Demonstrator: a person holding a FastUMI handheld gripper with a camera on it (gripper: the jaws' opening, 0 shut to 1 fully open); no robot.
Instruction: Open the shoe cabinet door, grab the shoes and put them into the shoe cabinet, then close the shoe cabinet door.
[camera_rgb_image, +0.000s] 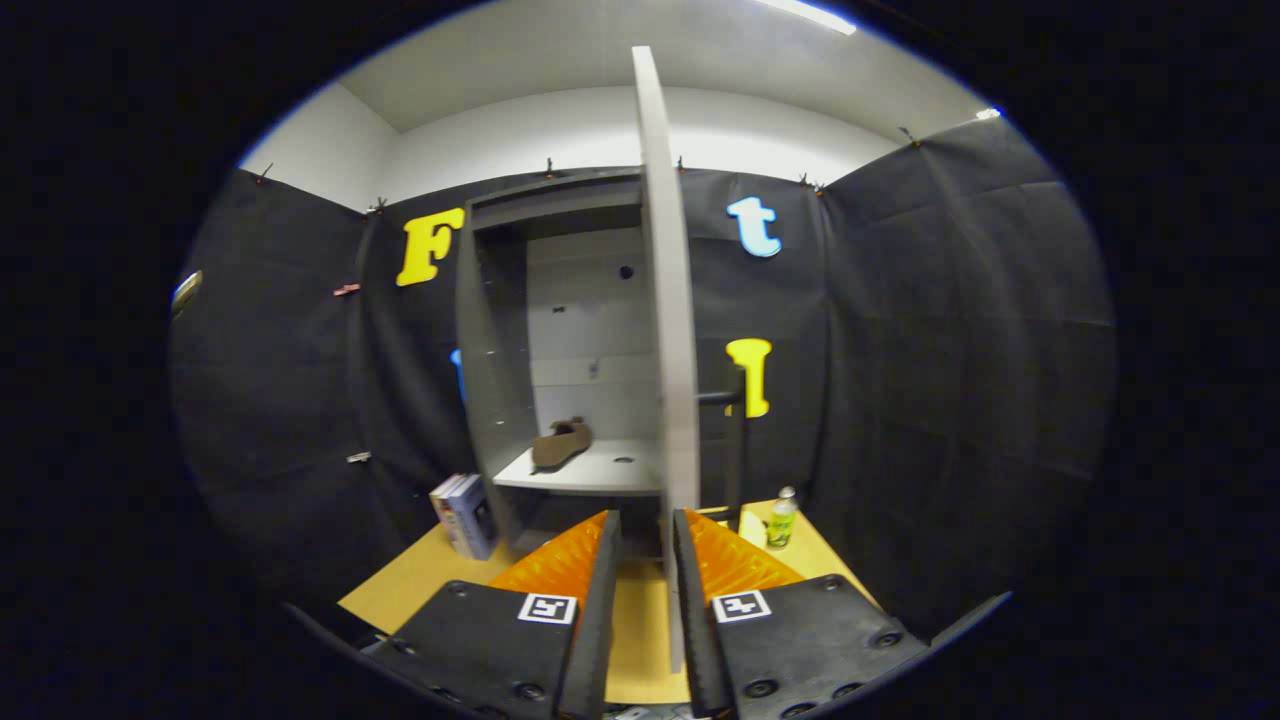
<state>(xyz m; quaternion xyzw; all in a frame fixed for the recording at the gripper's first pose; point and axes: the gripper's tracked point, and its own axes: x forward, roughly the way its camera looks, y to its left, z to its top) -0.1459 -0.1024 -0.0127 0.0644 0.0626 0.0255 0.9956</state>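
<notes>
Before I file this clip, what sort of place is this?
Likely a staged recording booth: black cloth walls, a grey shoe cabinet holding a brown shoe on a wooden table; gripper jaws apart.

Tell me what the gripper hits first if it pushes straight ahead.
Most likely the open cabinet door, seen edge-on: its lower edge sits just inside the right finger of the gripper, whose fingers are slightly apart. Depth is hard to judge.

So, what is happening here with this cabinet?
A person holds a gripper in front of a shoe cabinet. The door stands open, edge-on, and its lower edge runs down between the fingers, close to one of them; whether they press it, I cannot tell. One shoe already lies on the shelf inside. The door is not yet closed.
</notes>
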